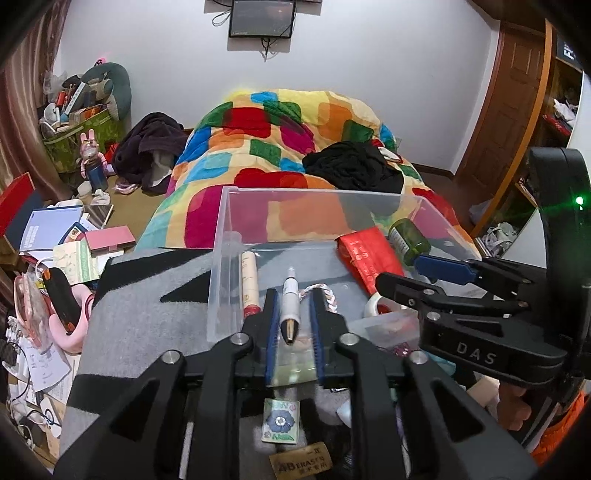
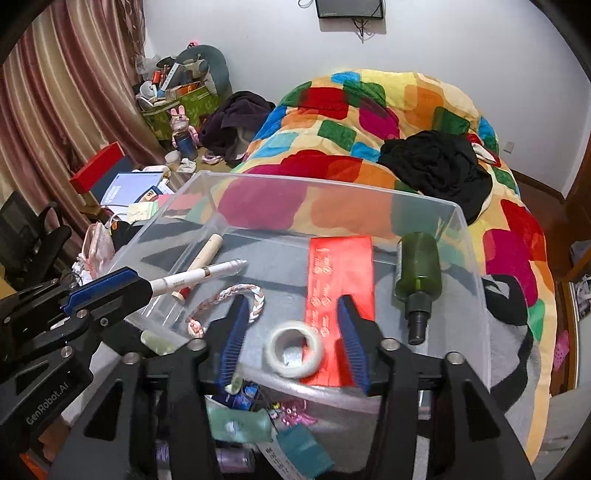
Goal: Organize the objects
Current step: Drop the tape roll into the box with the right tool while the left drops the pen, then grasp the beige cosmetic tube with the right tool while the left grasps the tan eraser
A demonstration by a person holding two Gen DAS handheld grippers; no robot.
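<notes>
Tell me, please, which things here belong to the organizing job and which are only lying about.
Belong to the job:
- clear plastic bin
- white pen held by the left gripper
- tape roll
- red packet
- green bottle
- braided bracelet

Lying about:
- colourful quilt
- black clothes
- wall screen

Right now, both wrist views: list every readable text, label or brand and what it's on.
"DAS": body of the right hand-held gripper.
"GenRobot.AI": body of the left hand-held gripper, which grips the white pen.
"4B ERASER": tan eraser.
Too small or blurred to read: red packet print, green bottle label, cream tube print, blue booklet cover.
</notes>
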